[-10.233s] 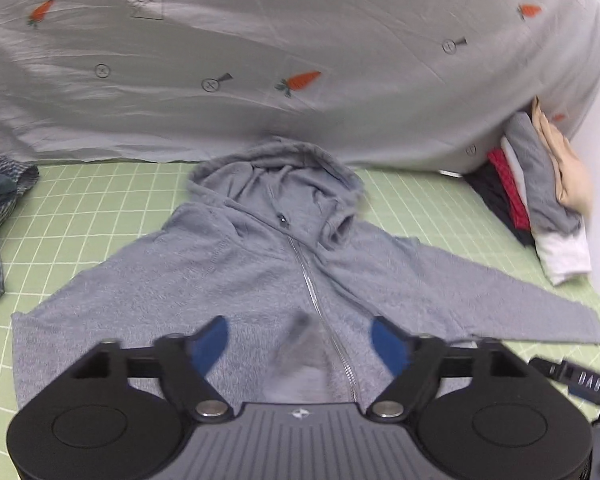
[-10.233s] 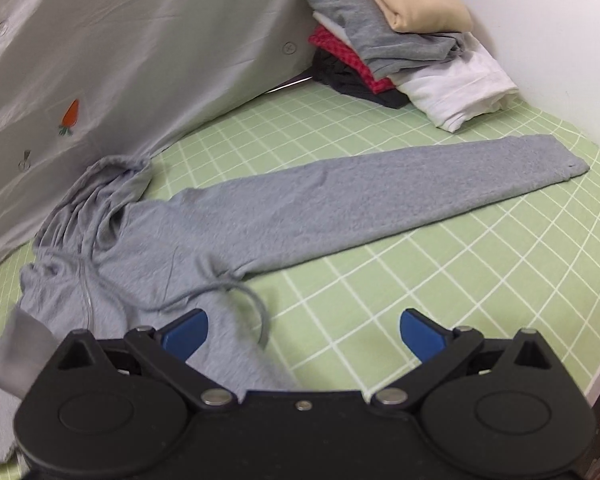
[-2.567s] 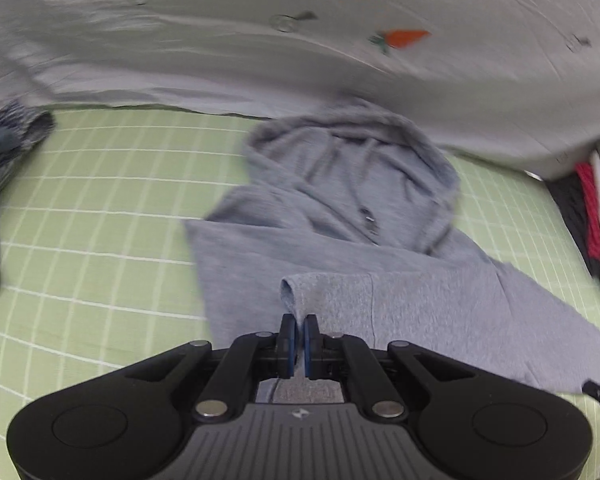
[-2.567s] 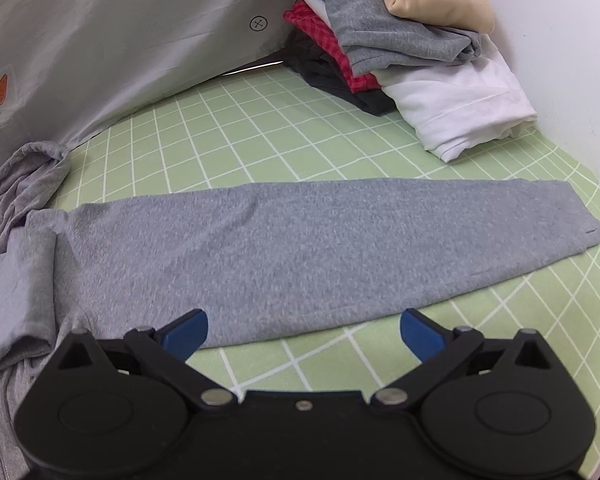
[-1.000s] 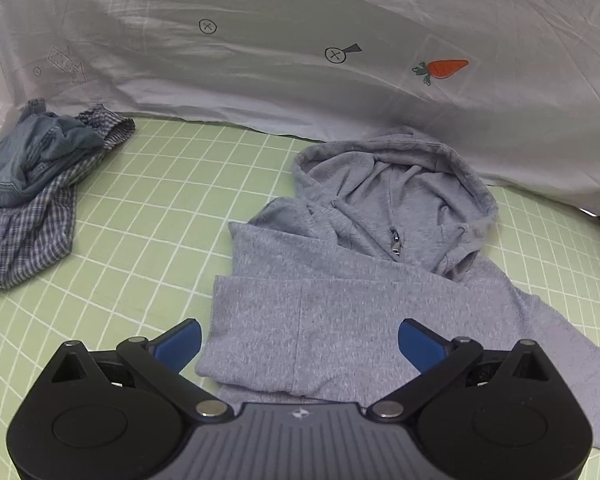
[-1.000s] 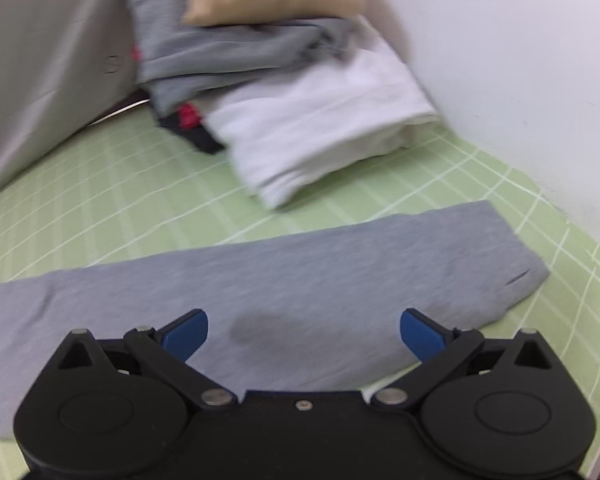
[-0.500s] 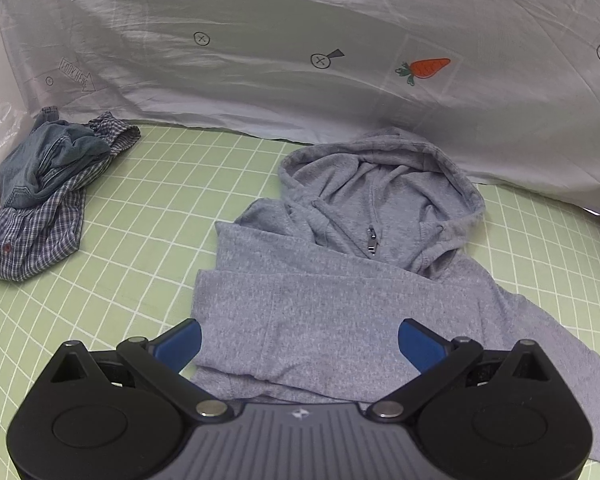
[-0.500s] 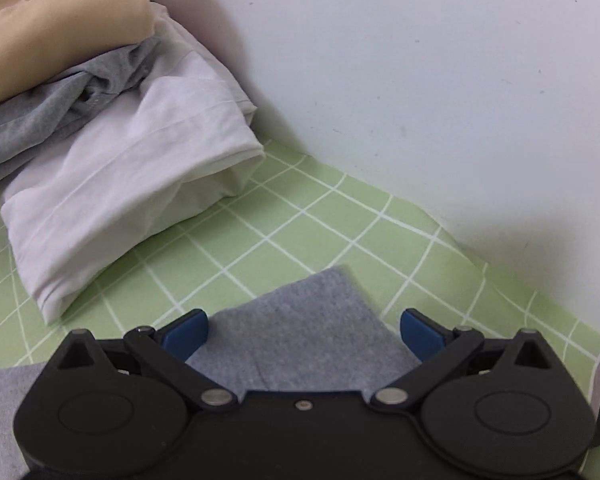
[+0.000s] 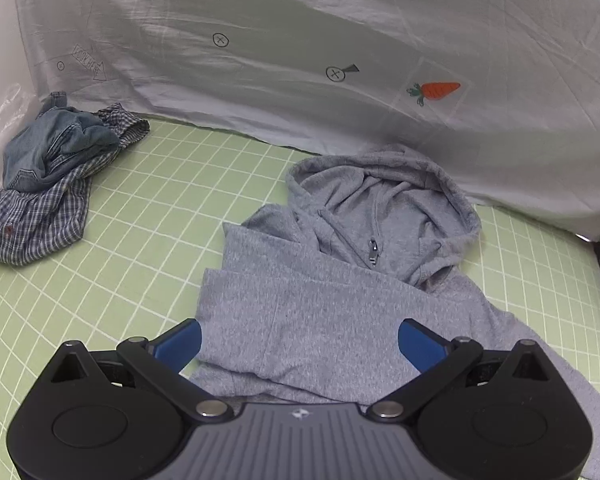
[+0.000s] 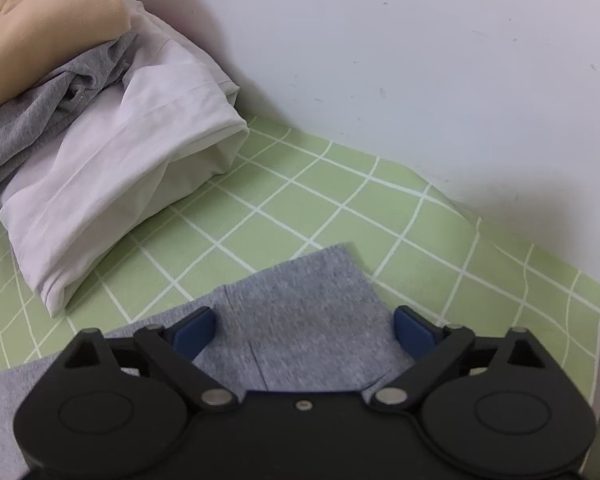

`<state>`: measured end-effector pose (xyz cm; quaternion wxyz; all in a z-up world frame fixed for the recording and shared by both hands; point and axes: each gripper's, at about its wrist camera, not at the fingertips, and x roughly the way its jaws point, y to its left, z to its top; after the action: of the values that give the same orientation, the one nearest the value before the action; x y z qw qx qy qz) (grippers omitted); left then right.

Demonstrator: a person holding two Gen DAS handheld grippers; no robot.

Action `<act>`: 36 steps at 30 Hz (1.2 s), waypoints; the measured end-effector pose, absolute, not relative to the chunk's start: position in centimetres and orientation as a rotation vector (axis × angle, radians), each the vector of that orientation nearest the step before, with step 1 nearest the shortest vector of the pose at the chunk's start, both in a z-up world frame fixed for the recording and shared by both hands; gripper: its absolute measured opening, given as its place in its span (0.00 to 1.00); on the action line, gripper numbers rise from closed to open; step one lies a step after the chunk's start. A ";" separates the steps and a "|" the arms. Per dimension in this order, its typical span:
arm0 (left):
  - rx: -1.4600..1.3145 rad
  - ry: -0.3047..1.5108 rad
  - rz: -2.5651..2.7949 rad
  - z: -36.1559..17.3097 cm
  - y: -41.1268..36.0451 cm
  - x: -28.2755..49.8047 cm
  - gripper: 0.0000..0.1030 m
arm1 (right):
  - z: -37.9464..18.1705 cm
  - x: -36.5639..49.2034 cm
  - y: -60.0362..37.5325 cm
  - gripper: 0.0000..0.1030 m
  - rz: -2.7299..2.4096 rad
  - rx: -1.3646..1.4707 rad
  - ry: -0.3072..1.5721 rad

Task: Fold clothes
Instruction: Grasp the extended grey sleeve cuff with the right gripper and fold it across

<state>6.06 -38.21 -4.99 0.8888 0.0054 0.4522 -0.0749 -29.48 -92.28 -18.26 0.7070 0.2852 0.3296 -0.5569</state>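
Right claw (image 10: 304, 330) now gapes over hoodie cuff (image 10: 300, 300)

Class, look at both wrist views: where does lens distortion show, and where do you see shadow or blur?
Left wrist view: the green grid mat has lines that bow toward the edges, and the corners go dark; the grey hoodie is sharp. Right wrist view: a soft shadow lies on the white wall, and the sleeve cuff looks slightly smeared near the right hand-held gripper.

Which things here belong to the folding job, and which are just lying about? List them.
In the job:
grey hoodie
its right sleeve cuff
left gripper, open
right gripper, open

Lying about:
denim and plaid heap
folded clothes stack
carrot-print sheet
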 end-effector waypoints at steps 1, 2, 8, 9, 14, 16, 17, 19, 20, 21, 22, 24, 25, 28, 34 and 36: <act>0.014 0.934 -0.158 -4.9 -38.0 6.1 1.00 | -17.9 -29.5 -92.0 0.56 -1.221 0.630 0.733; 0.007 0.929 -0.163 -4.9 -37.7 6.1 1.00 | -17.7 -29.3 -91.6 0.45 -1.185 0.633 0.737; -0.066 0.922 -0.202 -5.0 -35.3 6.0 1.00 | -15.4 -29.1 -87.8 0.15 -1.094 0.612 0.693; -0.071 0.920 -0.205 -5.1 -34.9 5.8 1.00 | -14.8 -29.2 -87.0 0.15 -1.085 0.610 0.670; -0.096 0.934 -0.205 -6.0 -32.5 5.5 1.00 | -12.0 -27.9 -82.2 0.15 -0.983 0.673 0.549; -0.073 0.939 -0.203 -6.2 -31.8 5.4 1.00 | -11.1 -26.9 -79.8 0.15 -0.936 0.668 0.530; -0.059 0.937 -0.204 -6.3 -31.3 5.3 1.00 | -10.7 -26.4 -78.7 0.15 -0.913 0.664 0.524; -0.041 0.931 -0.209 -6.5 -30.5 5.2 1.00 | -10.1 -25.3 -76.4 0.15 -0.876 0.662 0.519; -0.035 0.933 -0.211 -6.6 -30.1 5.3 1.00 | -9.8 -24.8 -75.2 0.15 -0.858 0.663 0.518; -0.031 0.937 -0.212 -6.7 -29.6 5.3 1.00 | -9.5 -24.3 -74.1 0.15 -0.840 0.664 0.517; -0.031 0.942 -0.215 -6.9 -29.1 5.4 1.00 | -9.4 -23.5 -73.1 0.15 -0.818 0.667 0.520; -0.035 0.953 -0.225 -7.3 -28.1 5.5 1.00 | -9.3 -21.9 -71.3 0.15 -0.774 0.676 0.527; -0.037 0.959 -0.229 -7.5 -27.6 5.6 1.00 | -9.3 -21.0 -70.4 0.15 -0.752 0.680 0.530; -0.043 0.973 -0.224 -8.1 -25.7 6.0 1.00 | -9.2 -18.6 -67.7 0.15 -0.685 0.692 0.541; -0.046 0.979 -0.181 -8.8 -22.6 7.9 1.00 | -9.0 -13.3 -62.7 0.15 -0.547 0.712 0.559; -0.049 0.977 -0.181 -9.0 -22.2 8.8 1.00 | -9.0 -10.8 -61.8 0.15 -0.492 0.713 0.565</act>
<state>8.78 -22.17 -8.99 0.8788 -0.0237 0.4687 -0.0867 -10.77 -61.75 -8.99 0.8692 0.3410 0.2700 -0.2353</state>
